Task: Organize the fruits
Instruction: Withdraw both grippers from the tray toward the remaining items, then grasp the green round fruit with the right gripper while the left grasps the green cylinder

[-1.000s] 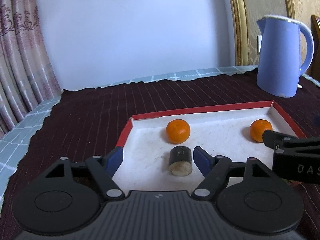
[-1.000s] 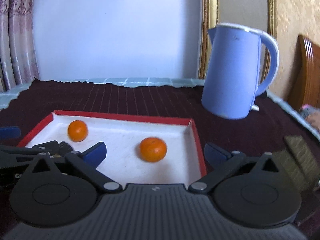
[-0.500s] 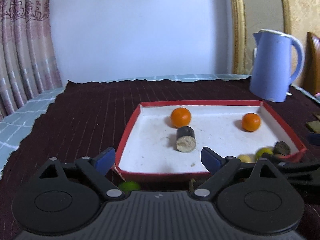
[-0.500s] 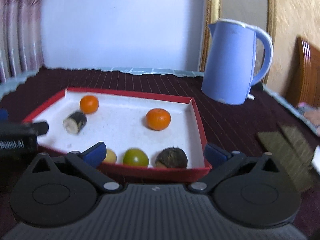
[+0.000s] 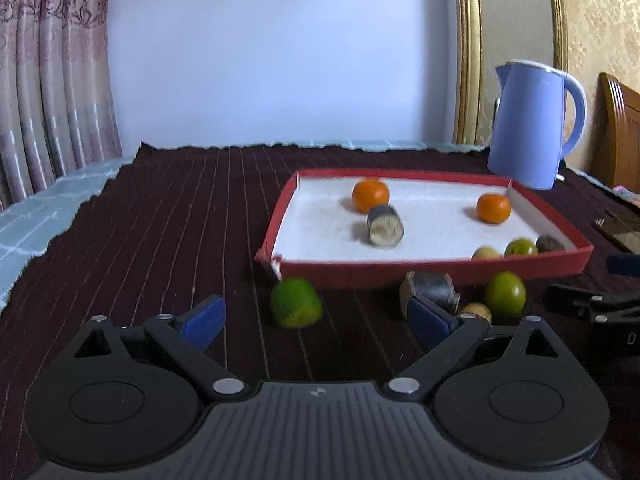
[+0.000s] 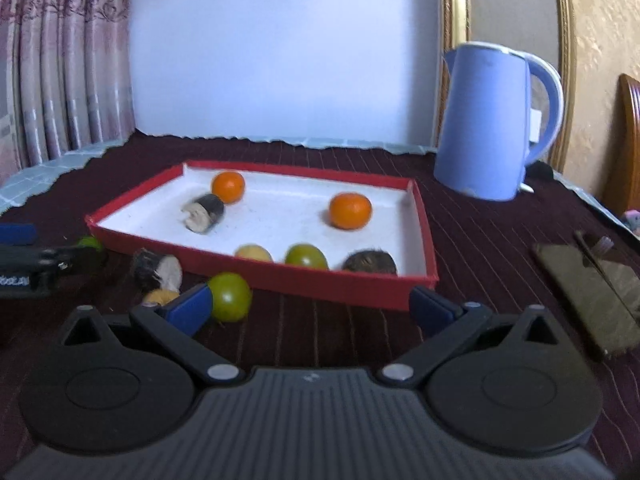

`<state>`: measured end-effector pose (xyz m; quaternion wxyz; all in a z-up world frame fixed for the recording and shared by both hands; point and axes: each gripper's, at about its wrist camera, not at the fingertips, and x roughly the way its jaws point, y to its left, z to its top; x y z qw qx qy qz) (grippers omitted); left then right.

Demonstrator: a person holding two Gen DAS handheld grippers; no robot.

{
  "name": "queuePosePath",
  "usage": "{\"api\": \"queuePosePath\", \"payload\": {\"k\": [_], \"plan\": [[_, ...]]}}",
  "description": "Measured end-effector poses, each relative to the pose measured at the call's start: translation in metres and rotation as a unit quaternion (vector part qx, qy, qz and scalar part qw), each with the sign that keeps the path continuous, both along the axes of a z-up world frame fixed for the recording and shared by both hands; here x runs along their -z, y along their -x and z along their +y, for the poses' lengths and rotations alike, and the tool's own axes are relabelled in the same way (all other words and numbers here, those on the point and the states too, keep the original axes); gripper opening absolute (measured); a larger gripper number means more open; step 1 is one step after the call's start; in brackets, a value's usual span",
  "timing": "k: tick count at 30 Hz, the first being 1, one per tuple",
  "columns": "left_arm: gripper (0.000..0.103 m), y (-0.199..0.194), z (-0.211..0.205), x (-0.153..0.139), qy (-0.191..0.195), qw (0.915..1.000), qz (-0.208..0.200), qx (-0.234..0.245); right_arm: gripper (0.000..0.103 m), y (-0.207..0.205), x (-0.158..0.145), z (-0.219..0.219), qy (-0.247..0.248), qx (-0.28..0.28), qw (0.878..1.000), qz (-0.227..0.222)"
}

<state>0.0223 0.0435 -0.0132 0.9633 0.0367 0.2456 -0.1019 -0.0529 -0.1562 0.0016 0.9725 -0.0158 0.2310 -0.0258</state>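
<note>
Dark striped worktop (image 5: pixel 168 240), red tray (image 5: pixel 432 270) holding 2 oranges (image 5: pixel 370 195), left gripper (image 5: pixel 316 318) fingers opening around nothing, green fruit (image 5: pixel 296 307) just ahead, right gripper (image 6: pixel 310 308) fingers wide, empty.

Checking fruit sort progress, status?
Left gripper opening, empty; right gripper open, empty. Tray holds six pieces; four remain on the cloth. Nothing blocking.

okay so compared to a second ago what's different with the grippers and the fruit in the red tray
Both grippers have pulled back from the red tray, so the fruit on the cloth in front of it now shows. The left gripper, whose jaws flanked the cut dark piece without touching it, has left it in the tray; its jaws are opening, nothing between them. The right gripper stays open and empty. The two oranges and blue kettle have not moved.
</note>
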Motion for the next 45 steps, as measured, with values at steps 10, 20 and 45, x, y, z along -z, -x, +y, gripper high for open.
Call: {"api": "queuePosePath", "payload": {"k": [10, 20, 45], "plan": [[0.098, 0.004, 0.006, 0.001, -0.034, 0.9993, -0.013, 0.002, 0.103, 0.003, 0.008, 0.008, 0.022, -0.016, 1.000, 0.013], [0.098, -0.028, 0.008, 0.008, -0.080, 0.9962, 0.027, -0.023, 0.084, -0.010, 0.011, 0.010, 0.016, -0.027, 0.998, 0.046], [0.098, -0.042, 0.010, 0.012, -0.065, 0.9955, 0.058, -0.037, 0.030, -0.040, 0.010, 0.033, -0.001, -0.069, 0.995, 0.069]]}}
